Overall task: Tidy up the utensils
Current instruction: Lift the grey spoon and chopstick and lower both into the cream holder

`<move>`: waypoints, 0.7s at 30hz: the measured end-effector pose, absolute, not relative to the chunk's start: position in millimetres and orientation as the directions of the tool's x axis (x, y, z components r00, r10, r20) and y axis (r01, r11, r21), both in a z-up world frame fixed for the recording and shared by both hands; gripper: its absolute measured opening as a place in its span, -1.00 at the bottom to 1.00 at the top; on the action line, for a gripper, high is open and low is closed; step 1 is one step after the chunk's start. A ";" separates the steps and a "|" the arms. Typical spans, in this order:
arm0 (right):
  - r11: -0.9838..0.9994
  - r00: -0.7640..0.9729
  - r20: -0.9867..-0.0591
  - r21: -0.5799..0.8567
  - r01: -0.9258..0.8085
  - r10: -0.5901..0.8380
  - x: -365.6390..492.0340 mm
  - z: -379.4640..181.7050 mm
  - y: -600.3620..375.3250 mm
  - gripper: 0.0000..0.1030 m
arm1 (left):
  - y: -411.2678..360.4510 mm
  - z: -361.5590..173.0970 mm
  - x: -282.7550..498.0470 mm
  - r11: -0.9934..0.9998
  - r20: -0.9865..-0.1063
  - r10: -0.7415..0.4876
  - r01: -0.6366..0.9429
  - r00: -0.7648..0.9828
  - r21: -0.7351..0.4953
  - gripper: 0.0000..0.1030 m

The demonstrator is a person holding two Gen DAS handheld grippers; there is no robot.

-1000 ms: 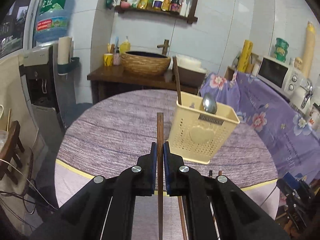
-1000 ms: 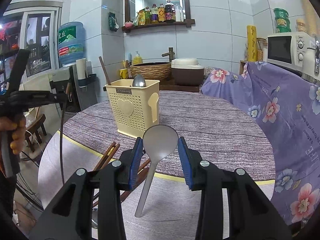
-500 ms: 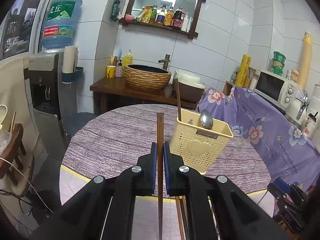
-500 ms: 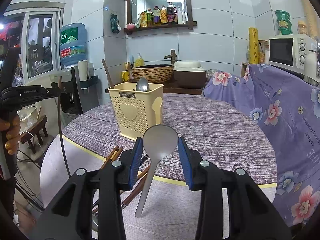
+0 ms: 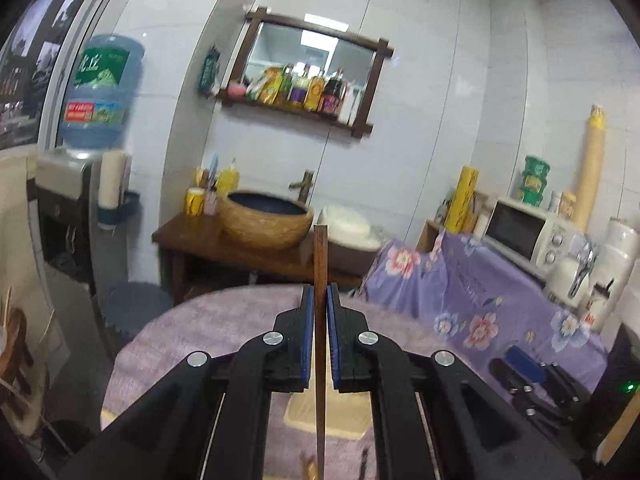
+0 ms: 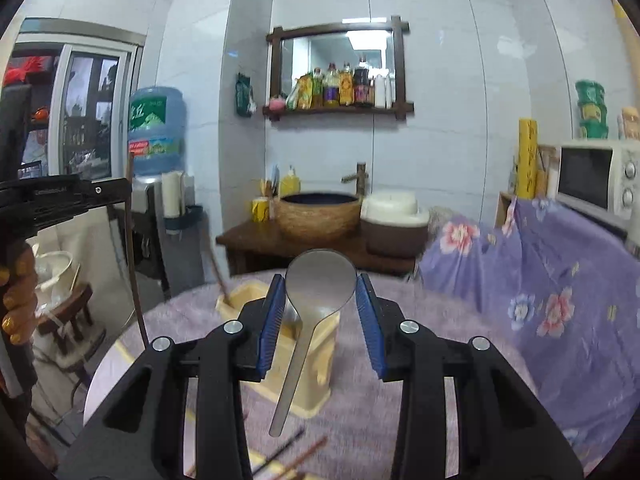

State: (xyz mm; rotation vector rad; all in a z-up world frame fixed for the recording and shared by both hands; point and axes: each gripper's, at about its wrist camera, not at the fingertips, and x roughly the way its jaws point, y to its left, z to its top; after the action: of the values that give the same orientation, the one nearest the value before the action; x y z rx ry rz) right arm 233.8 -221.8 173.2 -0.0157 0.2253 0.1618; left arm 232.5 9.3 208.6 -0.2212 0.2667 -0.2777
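Observation:
My left gripper [image 5: 319, 300] is shut on a brown wooden chopstick [image 5: 320, 264] held upright; its lower end hangs over the cream utensil holder [image 5: 332, 420], which shows below the jaws. My right gripper [image 6: 320, 292] is shut on the bowl of a steel spoon [image 6: 320, 280]; its handle hangs down over the same cream holder [image 6: 316, 364]. A wooden utensil [image 6: 218, 276] leans out of the holder's left side. The left gripper and its chopstick also show at the left of the right wrist view [image 6: 134, 264].
Loose chopsticks [image 6: 296, 452] lie on the round purple-clothed table [image 6: 400, 412] in front of the holder. Behind stand a wooden stand with a woven basin [image 5: 266, 220], a water dispenser [image 5: 100, 96] and a microwave [image 5: 532, 232] on a flowered cloth.
Both grippers have risen and moved forward over the holder, which has dropped low in both views. Each keeps its grip on chopstick and spoon.

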 end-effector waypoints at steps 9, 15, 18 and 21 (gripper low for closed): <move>0.996 0.982 -0.175 -0.039 -0.084 0.075 315.6 204.9 -205.1 -0.28 | -36.7 247.6 286.0 0.958 -0.110 -0.224 0.198 0.968 -0.207 -0.85; 0.994 0.971 -0.221 -0.033 -0.100 0.090 331.1 161.0 -200.4 -0.28 | -46.4 203.2 306.4 0.970 -0.130 -0.178 0.152 0.975 -0.190 -0.85; 0.994 0.965 -0.243 -0.038 -0.107 0.095 330.3 138.8 -197.5 -0.28 | -46.1 182.0 308.8 0.970 -0.152 -0.184 0.155 0.971 -0.187 -0.85; 0.991 0.965 -0.245 -0.065 -0.114 0.094 325.4 119.4 -193.8 -0.28 | -45.0 166.6 306.5 0.970 -0.170 -0.194 0.163 0.966 -0.180 -0.85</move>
State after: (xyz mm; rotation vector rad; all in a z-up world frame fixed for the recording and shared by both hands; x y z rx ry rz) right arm 325.4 -193.8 119.4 -0.0791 0.2438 0.1054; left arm 306.5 -45.0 166.6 -0.1660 0.1878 -0.1811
